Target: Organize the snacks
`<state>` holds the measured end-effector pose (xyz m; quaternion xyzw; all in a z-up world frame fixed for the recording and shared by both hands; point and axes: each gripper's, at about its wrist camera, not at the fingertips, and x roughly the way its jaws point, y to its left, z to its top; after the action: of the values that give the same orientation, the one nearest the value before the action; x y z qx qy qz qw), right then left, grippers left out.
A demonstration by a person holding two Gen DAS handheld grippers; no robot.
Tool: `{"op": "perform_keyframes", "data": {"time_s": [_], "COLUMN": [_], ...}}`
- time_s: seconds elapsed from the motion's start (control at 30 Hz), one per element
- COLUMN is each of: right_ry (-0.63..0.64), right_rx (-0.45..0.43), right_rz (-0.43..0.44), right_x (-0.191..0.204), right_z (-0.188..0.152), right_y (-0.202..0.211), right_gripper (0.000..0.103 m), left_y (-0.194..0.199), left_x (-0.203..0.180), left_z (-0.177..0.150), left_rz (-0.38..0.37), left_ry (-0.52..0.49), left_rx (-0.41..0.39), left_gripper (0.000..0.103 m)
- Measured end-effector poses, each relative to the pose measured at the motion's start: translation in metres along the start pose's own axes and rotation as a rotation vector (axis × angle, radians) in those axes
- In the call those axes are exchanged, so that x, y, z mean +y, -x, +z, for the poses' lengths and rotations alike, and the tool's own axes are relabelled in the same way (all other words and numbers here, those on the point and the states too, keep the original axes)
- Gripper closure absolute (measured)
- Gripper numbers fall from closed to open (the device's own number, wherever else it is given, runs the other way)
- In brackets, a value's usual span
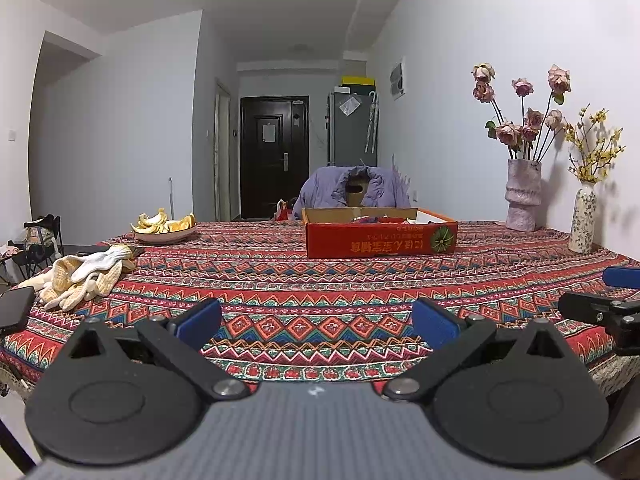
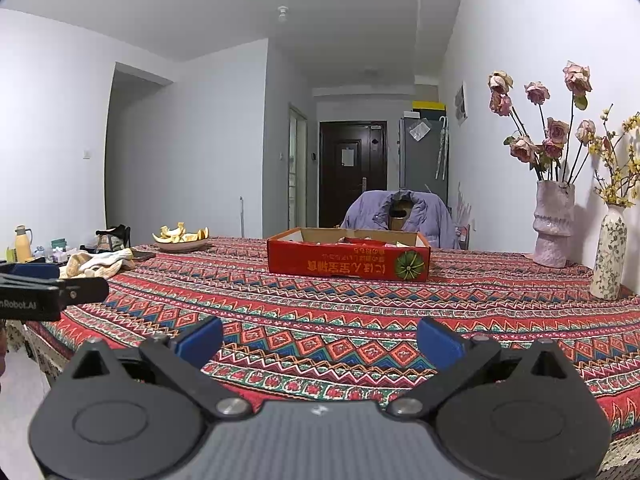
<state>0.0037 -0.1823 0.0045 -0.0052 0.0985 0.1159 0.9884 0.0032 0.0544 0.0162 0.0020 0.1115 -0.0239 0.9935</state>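
Toward the table's [image 1: 320, 280] far edge sits the red box [image 1: 380, 236] of snacks, while at the near edge the left gripper [image 1: 318, 322] and right gripper [image 2: 320, 342] hover spread wide, holding nothing.

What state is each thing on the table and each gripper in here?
left gripper: open, empty, low over the cloth
right gripper: open, empty
red cardboard box: open-topped, packets inside
plate: heaped with orange peel
gloves: crumpled in a pile
pink vase: upright, wilted roses
floral vase: upright, yellow sprigs
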Motion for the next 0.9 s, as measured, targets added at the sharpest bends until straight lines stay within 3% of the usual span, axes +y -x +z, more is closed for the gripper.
{"op": "perform_keyframes", "data": {"time_s": [0.9], "right_ry": [-0.013], "right_rx": [-0.006], "right_rz": [-0.015], "right_x": [-0.0024], "right_z": [-0.0008], "right_y": [0.0014], "right_gripper": [0.000], "left_y": [0.0021], "left_x": [-0.0007], "left_z": [0.0000], "left_rz": [-0.008], "left_ry": [-0.011], "left_rx": [-0.014], "left_gripper": [0.000]}}
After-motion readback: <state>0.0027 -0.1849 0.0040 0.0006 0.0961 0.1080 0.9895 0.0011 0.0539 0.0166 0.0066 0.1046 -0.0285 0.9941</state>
